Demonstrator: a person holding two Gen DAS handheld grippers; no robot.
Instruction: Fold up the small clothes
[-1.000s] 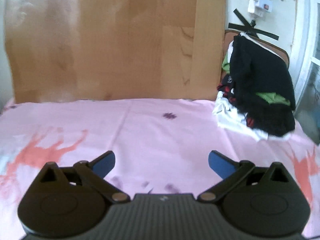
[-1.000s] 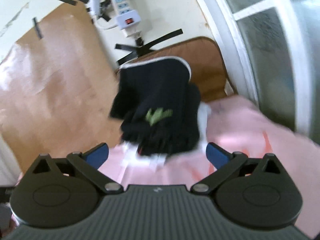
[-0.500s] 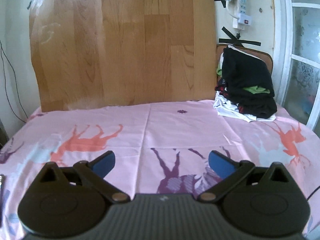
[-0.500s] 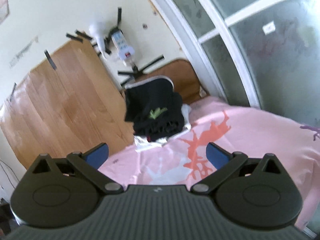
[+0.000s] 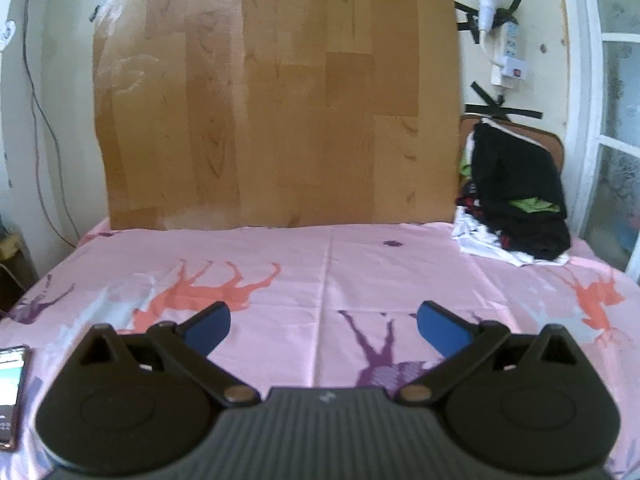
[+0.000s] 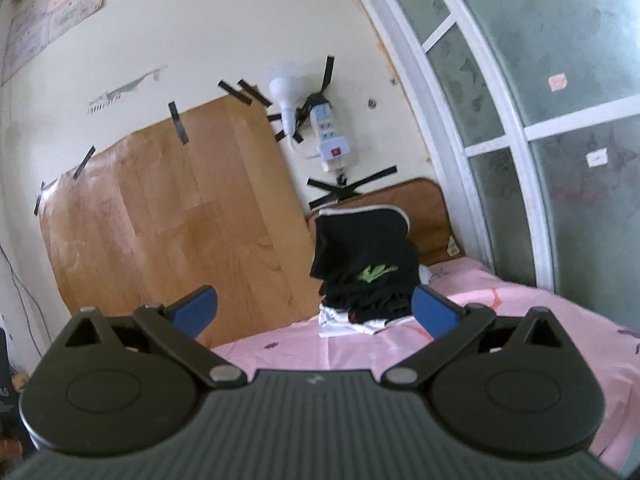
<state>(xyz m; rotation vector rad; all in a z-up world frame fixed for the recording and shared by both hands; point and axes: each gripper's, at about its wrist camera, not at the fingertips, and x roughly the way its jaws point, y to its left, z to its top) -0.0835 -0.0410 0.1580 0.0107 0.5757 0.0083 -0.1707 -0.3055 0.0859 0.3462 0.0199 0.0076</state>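
Observation:
A pile of small clothes (image 5: 516, 192), mostly black with a green patch and white pieces underneath, sits at the far right corner of the bed against a brown headboard pad; it also shows in the right wrist view (image 6: 366, 268). My left gripper (image 5: 324, 328) is open and empty, held over the pink horse-print sheet (image 5: 320, 272), well short of the pile. My right gripper (image 6: 314, 306) is open and empty, raised and tilted, with the pile far ahead between its blue fingertips.
A wood-grain board (image 5: 276, 108) is taped to the wall behind the bed. A power strip and bulb (image 5: 508, 52) hang on the wall above the pile. A window (image 6: 540, 120) lines the right side. A phone (image 5: 10, 392) lies at the left edge.
Both grippers have pulled back and up from the clothes pile, so the bed and wall show more widely. Both stay open and empty.

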